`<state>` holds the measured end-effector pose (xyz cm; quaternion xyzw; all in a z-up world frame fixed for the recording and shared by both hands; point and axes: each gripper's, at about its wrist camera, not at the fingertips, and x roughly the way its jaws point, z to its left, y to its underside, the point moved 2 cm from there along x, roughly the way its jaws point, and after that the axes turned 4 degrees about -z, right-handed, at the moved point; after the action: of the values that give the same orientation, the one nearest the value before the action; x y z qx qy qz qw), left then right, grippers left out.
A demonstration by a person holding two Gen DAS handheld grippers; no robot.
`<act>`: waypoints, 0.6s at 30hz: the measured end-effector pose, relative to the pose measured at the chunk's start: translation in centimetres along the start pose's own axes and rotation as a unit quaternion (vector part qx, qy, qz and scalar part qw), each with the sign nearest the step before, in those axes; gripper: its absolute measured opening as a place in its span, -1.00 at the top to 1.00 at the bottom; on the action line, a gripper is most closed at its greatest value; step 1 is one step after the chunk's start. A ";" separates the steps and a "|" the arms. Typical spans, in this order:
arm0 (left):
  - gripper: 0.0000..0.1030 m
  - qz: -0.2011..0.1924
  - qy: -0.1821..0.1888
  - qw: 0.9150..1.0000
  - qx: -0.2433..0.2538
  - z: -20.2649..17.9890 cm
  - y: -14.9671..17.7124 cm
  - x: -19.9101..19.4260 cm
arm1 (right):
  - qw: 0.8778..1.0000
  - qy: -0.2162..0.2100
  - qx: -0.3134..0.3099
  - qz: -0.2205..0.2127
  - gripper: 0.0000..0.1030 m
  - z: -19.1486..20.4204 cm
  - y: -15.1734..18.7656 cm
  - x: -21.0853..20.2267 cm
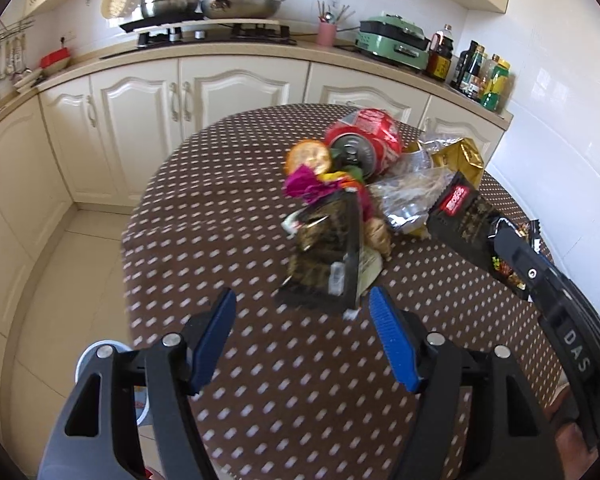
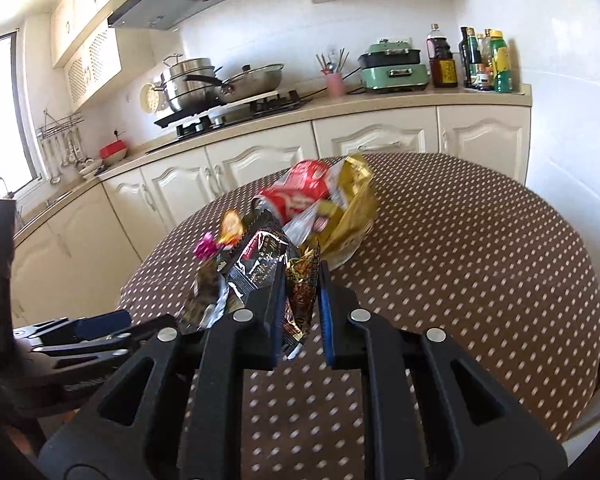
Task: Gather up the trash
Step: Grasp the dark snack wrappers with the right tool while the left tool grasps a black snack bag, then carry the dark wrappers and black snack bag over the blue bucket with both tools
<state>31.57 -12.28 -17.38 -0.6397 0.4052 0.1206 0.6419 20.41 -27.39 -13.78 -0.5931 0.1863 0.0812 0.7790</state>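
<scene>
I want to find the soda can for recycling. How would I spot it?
Look at the round brown table with white dots. In the trash pile near its far edge lies a crushed red aluminium soda can on its side. It is the only red metal thing among crinkly wrappers.

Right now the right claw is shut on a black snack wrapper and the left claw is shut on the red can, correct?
Not quite. The left claw is open and holds nothing; the red can lies untouched in the pile, as the left wrist view shows. The right claw is indeed shut on the black snack wrapper.
</scene>
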 end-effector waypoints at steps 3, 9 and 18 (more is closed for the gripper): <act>-0.32 0.003 -0.003 1.000 0.010 -0.8 -1.1 1.5 | 1.000 -0.003 0.006 0.013 0.71 -0.7 -0.7 1.0; -0.32 0.022 -0.002 1.000 0.004 -0.7 -3.0 4.7 | 1.000 -0.008 0.006 0.016 0.71 -0.7 -2.3 2.4; 0.10 0.037 -0.011 0.999 0.001 -0.7 -3.7 7.3 | 0.999 -0.009 0.012 0.032 0.71 -1.1 -2.4 4.8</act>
<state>38.47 -16.14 -19.51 -0.6224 0.4215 0.1512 0.6419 25.40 -29.57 -13.72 -0.5769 0.1995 0.1095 0.7845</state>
